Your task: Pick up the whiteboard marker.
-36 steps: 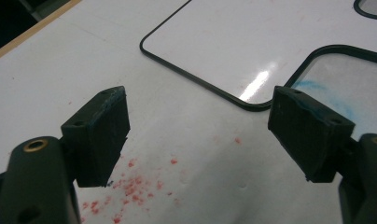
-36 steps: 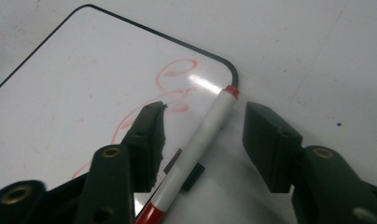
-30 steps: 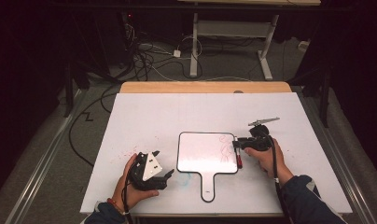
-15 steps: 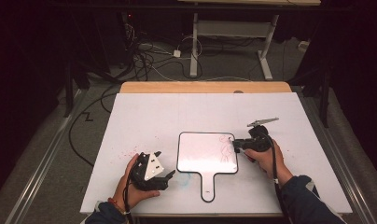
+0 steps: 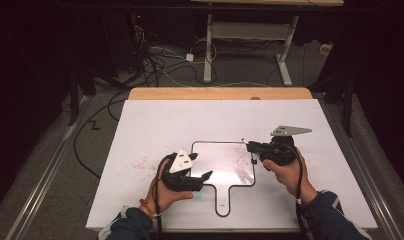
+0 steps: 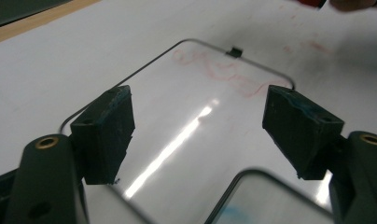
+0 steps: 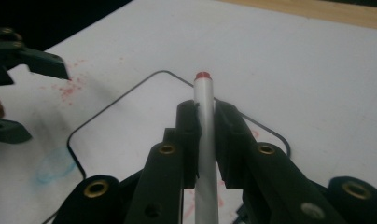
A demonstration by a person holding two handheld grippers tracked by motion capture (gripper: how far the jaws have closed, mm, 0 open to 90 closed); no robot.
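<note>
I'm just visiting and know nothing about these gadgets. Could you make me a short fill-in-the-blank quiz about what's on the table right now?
1. The right gripper has its jaws shut on a marker whose tip is ____ in colour.
2. The left gripper has its jaws ____, with nothing between them.
3. The scribbles on the small whiteboard are ____ in colour.

Missing words: red; open; red

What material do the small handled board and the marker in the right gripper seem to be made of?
The handled whiteboard looks like glossy coated board or plastic: a bright glare streak crosses it, red scribbles sit on its surface, and a thin dark rim edges it. The marker, clamped in the right gripper, has a smooth silvery-white barrel, metal or plastic, hard to say, and a red tip.
</note>
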